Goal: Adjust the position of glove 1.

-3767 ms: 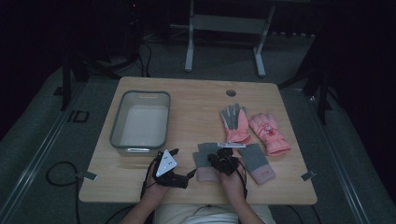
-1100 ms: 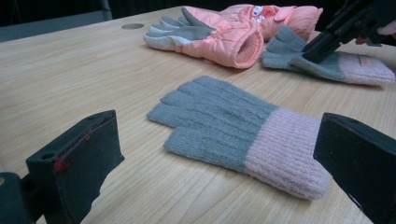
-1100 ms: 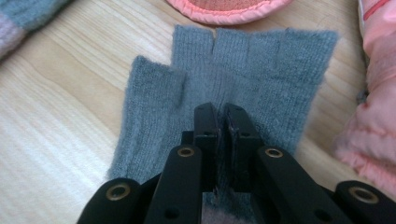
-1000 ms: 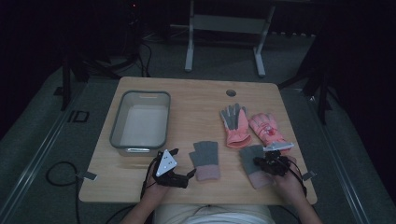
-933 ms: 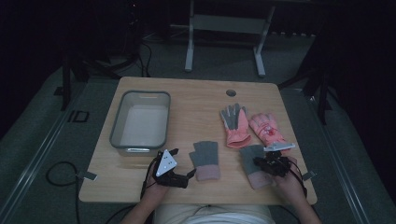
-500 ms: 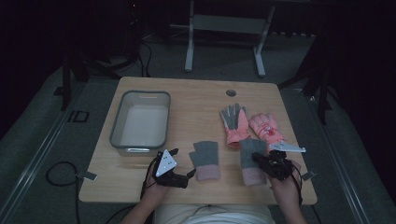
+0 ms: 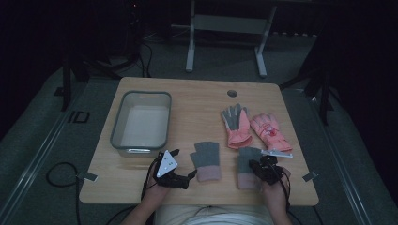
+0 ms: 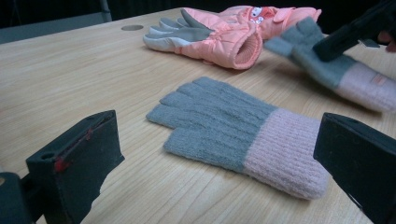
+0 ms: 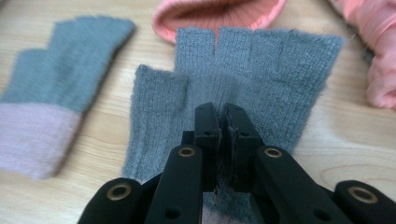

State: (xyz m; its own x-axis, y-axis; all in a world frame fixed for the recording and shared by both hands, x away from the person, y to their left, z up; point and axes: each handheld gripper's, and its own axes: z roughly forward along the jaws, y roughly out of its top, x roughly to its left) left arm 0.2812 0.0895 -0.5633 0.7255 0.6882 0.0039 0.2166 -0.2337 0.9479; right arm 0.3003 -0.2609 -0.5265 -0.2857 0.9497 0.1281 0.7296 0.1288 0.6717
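Two grey knit fingerless gloves with pale pink cuffs lie near the table's front edge. My left gripper stands open just left of the left knit glove, which lies flat beyond its wide jaws. My right gripper is shut on the right knit glove; its jaws pinch the grey fabric at the palm, fingers pointing away. In the left gripper view that glove looks lifted under the right gripper.
Two padded pink winter gloves lie just behind the right knit glove, one cuff close to its fingers. A grey bin stands at the left. A round hole is near the far edge.
My right gripper has shifted left with the right knit glove, bringing it closer to the other knit glove. The left gripper has stayed put.
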